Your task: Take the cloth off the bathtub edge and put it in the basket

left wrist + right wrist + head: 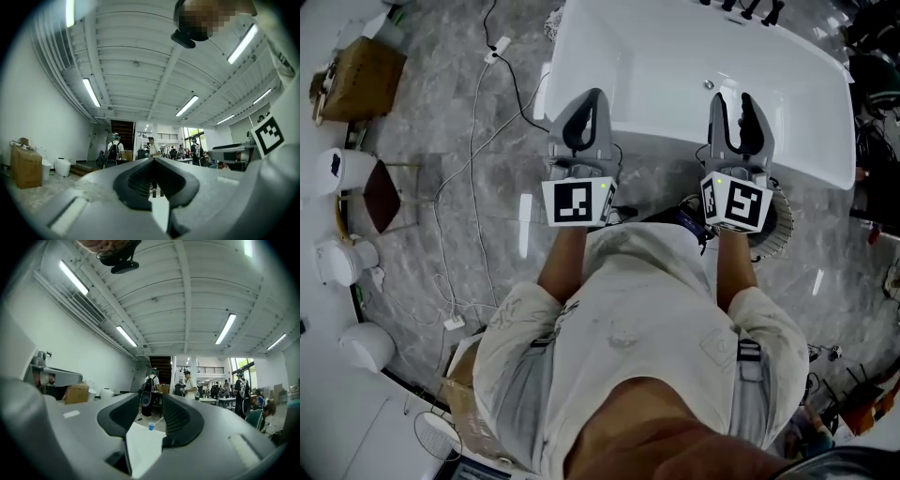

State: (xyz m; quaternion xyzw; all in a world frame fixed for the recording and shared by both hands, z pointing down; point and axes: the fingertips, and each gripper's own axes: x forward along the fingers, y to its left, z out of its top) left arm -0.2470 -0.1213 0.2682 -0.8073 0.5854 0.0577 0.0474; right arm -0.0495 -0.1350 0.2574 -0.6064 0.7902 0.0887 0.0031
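Note:
In the head view the white bathtub (675,66) lies ahead of me, and I see no cloth on its near rim (666,150). My left gripper (586,105) hovers over that rim with its jaws together and nothing in them. To its right, my right gripper (737,108) also hangs above the rim, jaws apart and empty. A round slatted basket (780,223) stands on the floor just below the right gripper, mostly hidden by it. In the left gripper view the left gripper (153,159) points into a hall. The right gripper (154,398) in its own view shows a clear gap.
Cables (473,141) trail over the grey marble floor left of the tub. A cardboard box (361,75), white containers (342,169) and a dark brown stool (382,195) stand at the far left. Black taps (750,9) sit at the tub's far end. People stand in the hall (187,383).

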